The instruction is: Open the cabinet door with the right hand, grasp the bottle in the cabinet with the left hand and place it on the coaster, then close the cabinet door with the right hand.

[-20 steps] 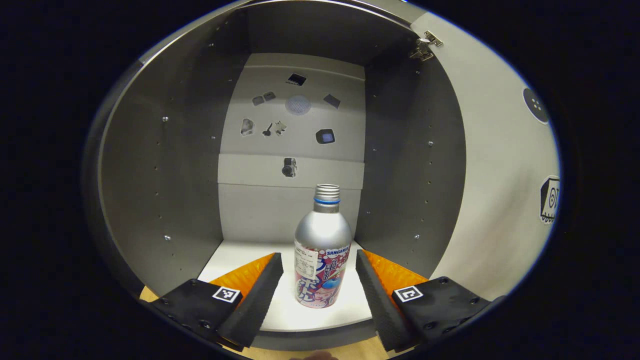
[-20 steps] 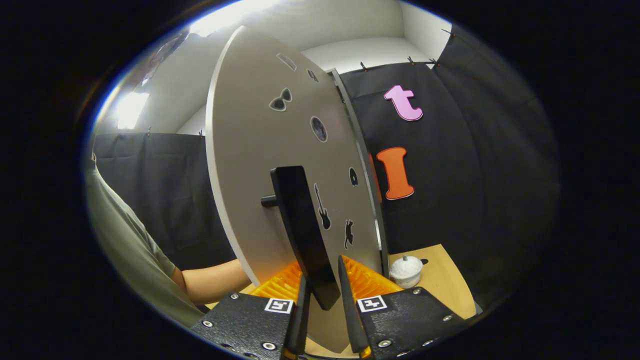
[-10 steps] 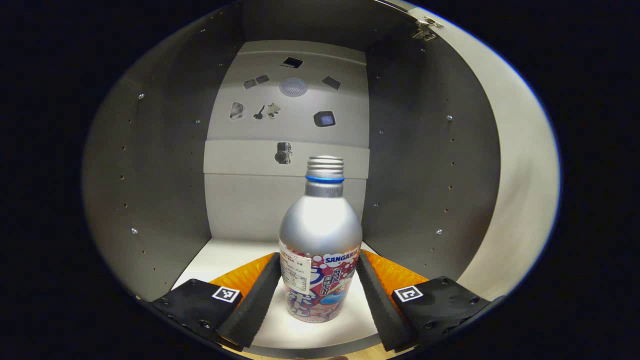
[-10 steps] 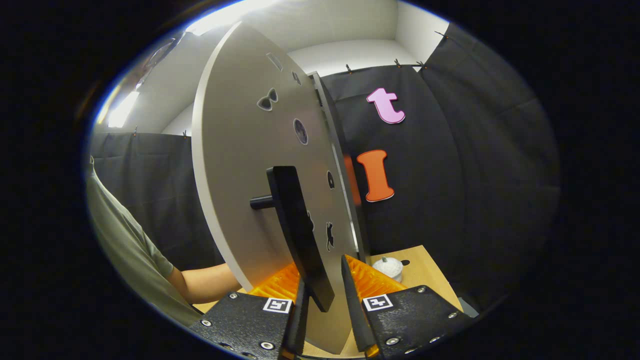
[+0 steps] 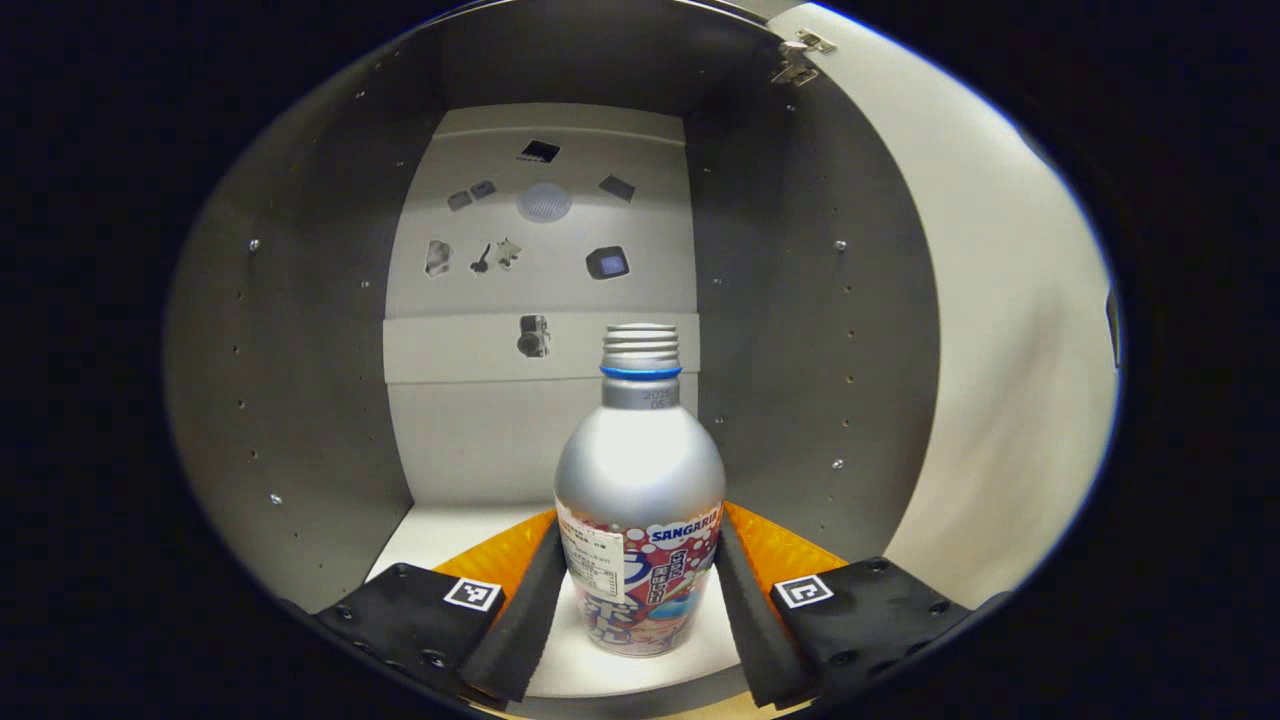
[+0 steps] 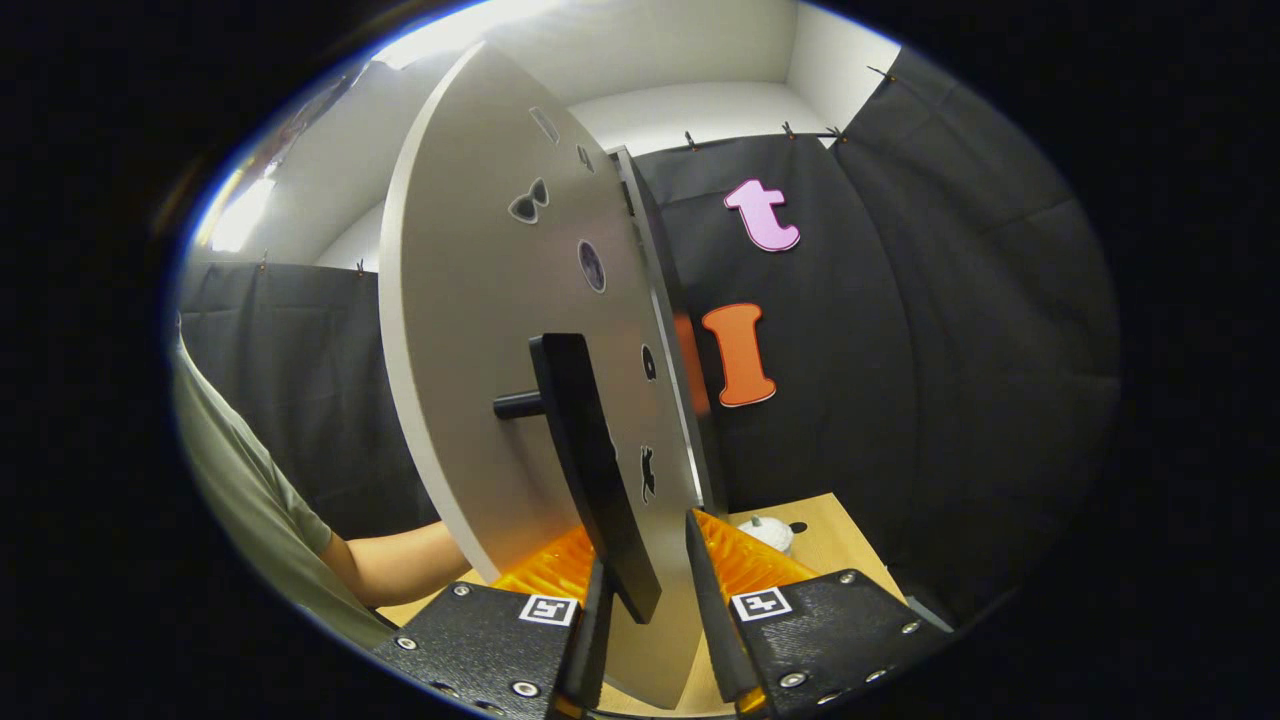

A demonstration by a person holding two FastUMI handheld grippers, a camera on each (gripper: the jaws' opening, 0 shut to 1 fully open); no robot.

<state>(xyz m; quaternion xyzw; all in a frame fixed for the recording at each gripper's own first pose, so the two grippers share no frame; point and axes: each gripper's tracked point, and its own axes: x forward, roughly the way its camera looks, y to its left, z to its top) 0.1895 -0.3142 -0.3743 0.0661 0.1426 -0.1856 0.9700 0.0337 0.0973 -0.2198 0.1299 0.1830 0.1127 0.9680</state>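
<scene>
Here we have the left claw (image 5: 640,590) reaching into the open cabinet (image 5: 300,330), with the bottle (image 5: 640,500) standing upright on the cabinet's white floor, between the two fingers. The fingers lie close along the bottle's lower sides, and we cannot tell whether they already press on it, so we judge the grasp as just forming. The low hold on the label makes sense: that is the widest, straightest part of the bottle, and the bare threaded neck stays free above.

Meanwhile our right claw (image 6: 645,620) straddles the dark handle (image 6: 590,470) of the cabinet door (image 6: 470,330), narrowed to a small gap around it; contact on both sides is not clear. We think it keeps the door swung wide, clear of the cabinet's mouth, so the bottle can be drawn out toward the bench (image 6: 830,540).
</scene>
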